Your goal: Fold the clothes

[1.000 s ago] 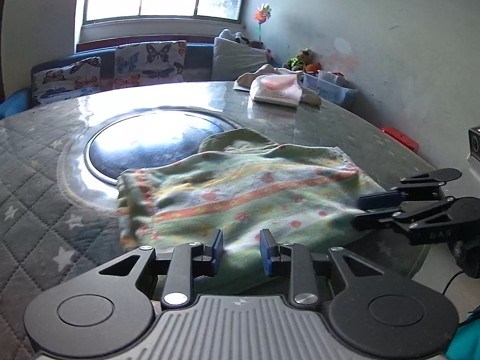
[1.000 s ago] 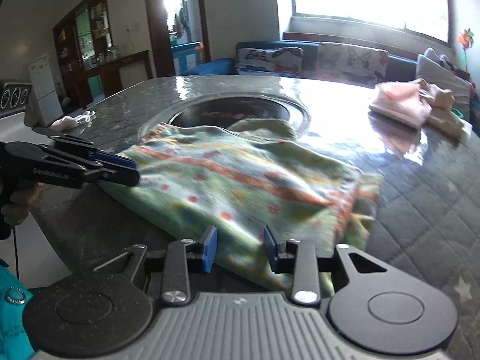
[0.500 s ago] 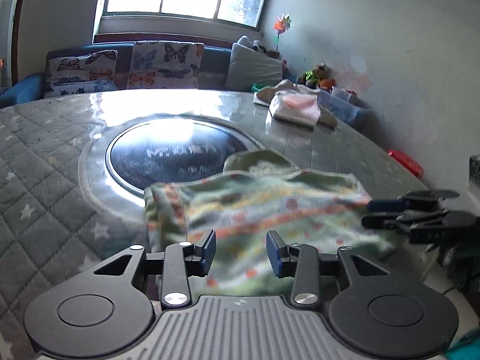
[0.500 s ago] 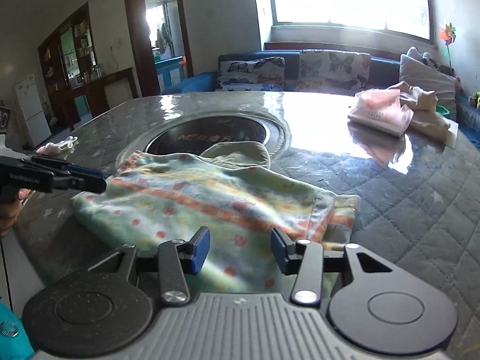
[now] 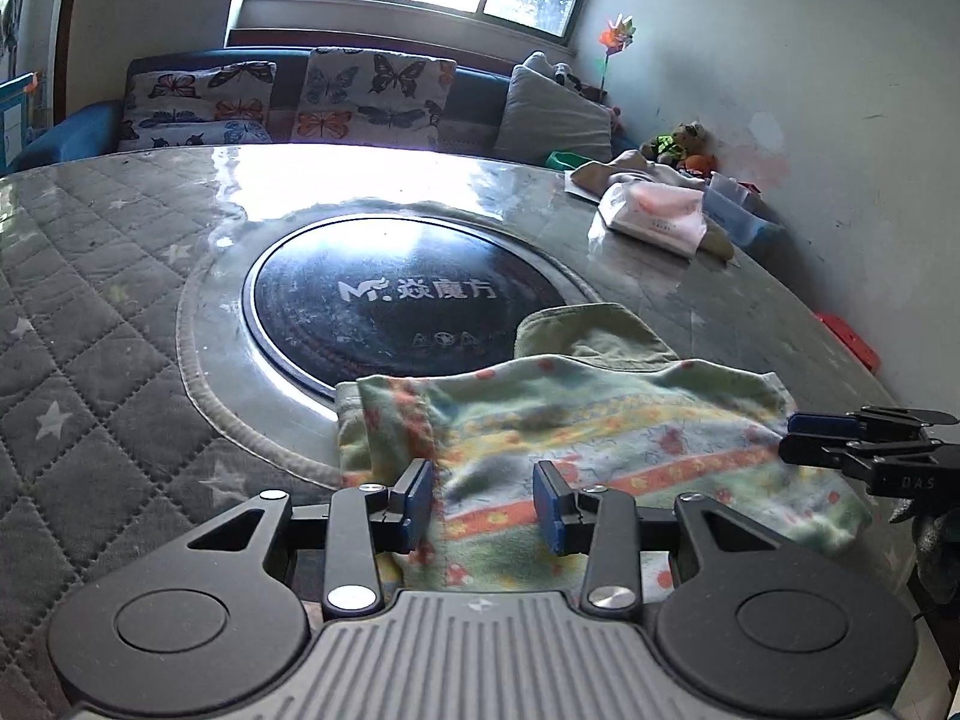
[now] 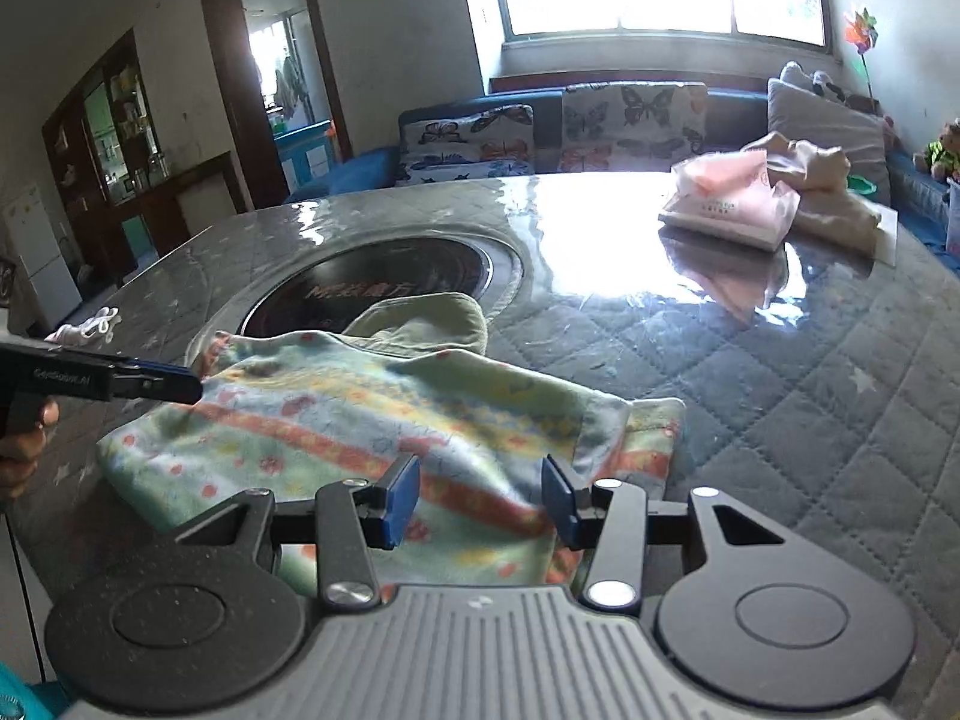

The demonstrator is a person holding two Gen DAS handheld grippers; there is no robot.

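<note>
A green garment with orange and yellow flower stripes (image 5: 588, 438) lies flat at the near edge of the table, with a plain green part (image 5: 594, 333) folded at its far side. It also shows in the right wrist view (image 6: 384, 420). My left gripper (image 5: 483, 504) is open and empty, low over the garment's near left part. My right gripper (image 6: 477, 498) is open and empty over its near right part. Each gripper shows from the side in the other view: the right one (image 5: 804, 441), the left one (image 6: 186, 384).
The quilted grey table (image 5: 90, 312) has a round black glass inset (image 5: 396, 300) in its middle. A pile of folded pink and beige clothes (image 6: 756, 198) lies at the far right. A small white cloth (image 6: 84, 327) lies at the left edge. A sofa with butterfly cushions (image 5: 288, 96) stands behind.
Both grippers have opened wider and pulled back a little from the garment. The garment has settled flat on the table, farther from both cameras.
</note>
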